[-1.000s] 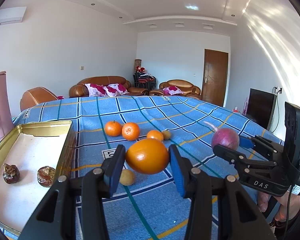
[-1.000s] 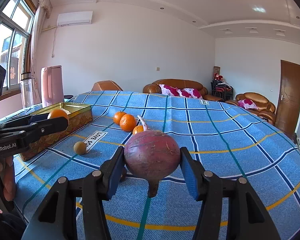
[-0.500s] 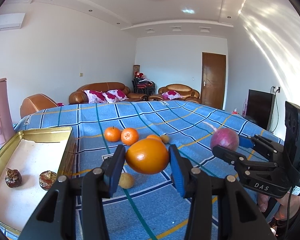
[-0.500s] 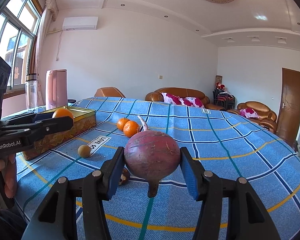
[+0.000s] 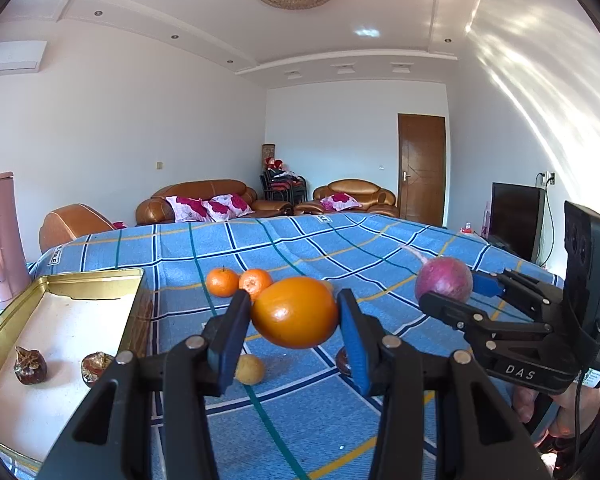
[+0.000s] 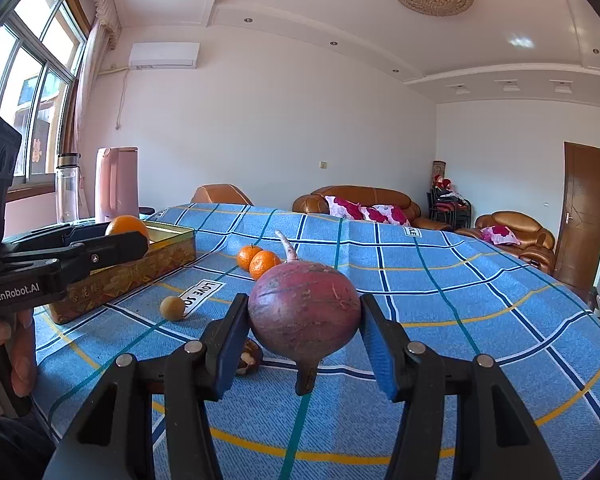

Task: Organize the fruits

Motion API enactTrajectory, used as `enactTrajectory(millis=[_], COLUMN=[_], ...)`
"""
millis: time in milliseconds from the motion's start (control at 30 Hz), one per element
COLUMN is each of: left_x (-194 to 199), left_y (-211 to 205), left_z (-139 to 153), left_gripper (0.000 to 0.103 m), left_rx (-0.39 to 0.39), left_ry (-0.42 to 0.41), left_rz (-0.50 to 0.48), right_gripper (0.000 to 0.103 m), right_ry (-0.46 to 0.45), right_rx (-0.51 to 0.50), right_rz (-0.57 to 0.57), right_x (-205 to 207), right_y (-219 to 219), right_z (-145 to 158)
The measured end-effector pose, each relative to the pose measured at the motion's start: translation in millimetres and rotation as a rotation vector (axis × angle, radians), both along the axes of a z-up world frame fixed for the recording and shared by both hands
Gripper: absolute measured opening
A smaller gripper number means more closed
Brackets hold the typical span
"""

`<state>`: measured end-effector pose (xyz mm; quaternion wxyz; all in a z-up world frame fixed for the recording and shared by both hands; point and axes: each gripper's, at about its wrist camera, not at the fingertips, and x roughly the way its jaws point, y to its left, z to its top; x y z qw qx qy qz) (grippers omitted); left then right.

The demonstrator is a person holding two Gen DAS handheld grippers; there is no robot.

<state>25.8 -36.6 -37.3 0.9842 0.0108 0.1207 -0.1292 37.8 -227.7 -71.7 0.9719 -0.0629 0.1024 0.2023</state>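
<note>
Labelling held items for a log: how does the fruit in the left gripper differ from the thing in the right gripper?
The left gripper holds a smooth, bright orange; the right gripper holds a dull purplish-red radish. The orange is plain and rounded; the radish has a stub below and a thin pale root behind. The radish's skin looks scuffed, the orange's glossy. Both are clamped above the blue checked cloth.

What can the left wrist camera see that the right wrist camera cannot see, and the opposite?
Only the left wrist view shows the inside of the gold tin tray, where two dark brown fruits lie, and a black television.

Only the right wrist view shows the window, a clear bottle and the air conditioner.

Both show the left gripper holding the large orange, the right gripper holding the red radish, two mandarins and the blue checked cloth.
</note>
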Motion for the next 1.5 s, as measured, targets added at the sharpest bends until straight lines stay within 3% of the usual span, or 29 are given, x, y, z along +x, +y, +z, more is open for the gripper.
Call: enactTrajectory(millis=[900,1500], left_x=[-20,-20], left_y=[-5,-1], left_z=[10,20], left_gripper=[0.047,0.047], left_rx=[0.033,0.041], left_ry=[-0.096,-0.077], left_rz=[0.029,0.047], right_gripper=[0.056,0.056], right_ry=[-0.080,-0.079], right_rx=[0.010,0.015], right_rz=[0.011,0.010], right_x=[-14,-15], right_y=[-3,0], right_z=[1,14])
